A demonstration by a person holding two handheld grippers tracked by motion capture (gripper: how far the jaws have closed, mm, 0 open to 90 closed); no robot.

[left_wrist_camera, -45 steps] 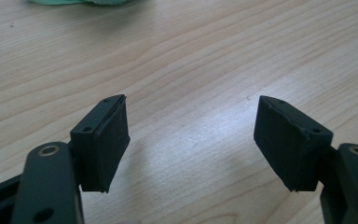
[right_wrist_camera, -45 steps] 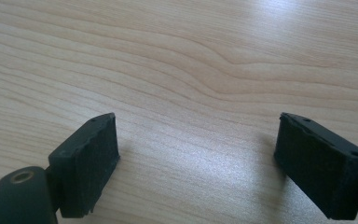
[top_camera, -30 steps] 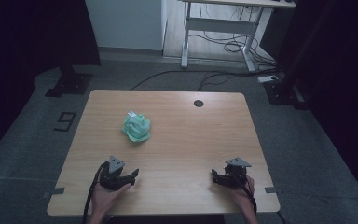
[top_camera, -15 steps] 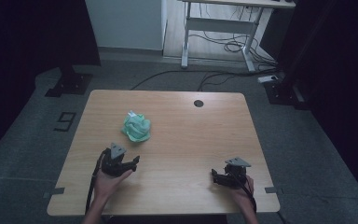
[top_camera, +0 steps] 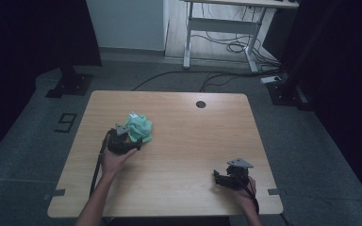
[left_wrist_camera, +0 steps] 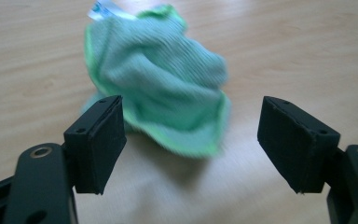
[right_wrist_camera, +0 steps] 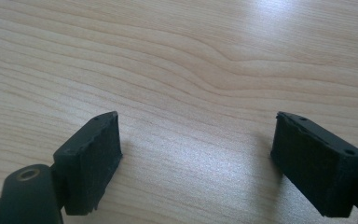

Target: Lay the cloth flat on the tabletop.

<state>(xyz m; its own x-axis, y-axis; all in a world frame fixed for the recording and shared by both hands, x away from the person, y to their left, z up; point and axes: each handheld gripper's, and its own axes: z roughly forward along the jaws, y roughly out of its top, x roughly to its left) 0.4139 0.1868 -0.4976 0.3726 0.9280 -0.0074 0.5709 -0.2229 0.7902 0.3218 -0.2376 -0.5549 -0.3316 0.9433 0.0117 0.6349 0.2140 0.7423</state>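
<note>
Cloth (left_wrist_camera: 161, 100) now sits just beyond the left gripper (left_wrist_camera: 191, 140), which has moved far across the table (top_camera: 179, 188), jaws apart, likely to grab; the right gripper (right_wrist_camera: 196, 158) stays near, jaws apart.

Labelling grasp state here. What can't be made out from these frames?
- Cloth contact: the left gripper view is motion-blurred; jaws stand wide, and touch cannot be judged.
- White tag on the cloth: blurred and cut by the top edge, print unreadable.
- Left gripper in the high view: too small, and it overlaps the cloth's near side.
- Right gripper in the high view: jaw gap too small; its own view shows the jaws open over the bare table.
</note>
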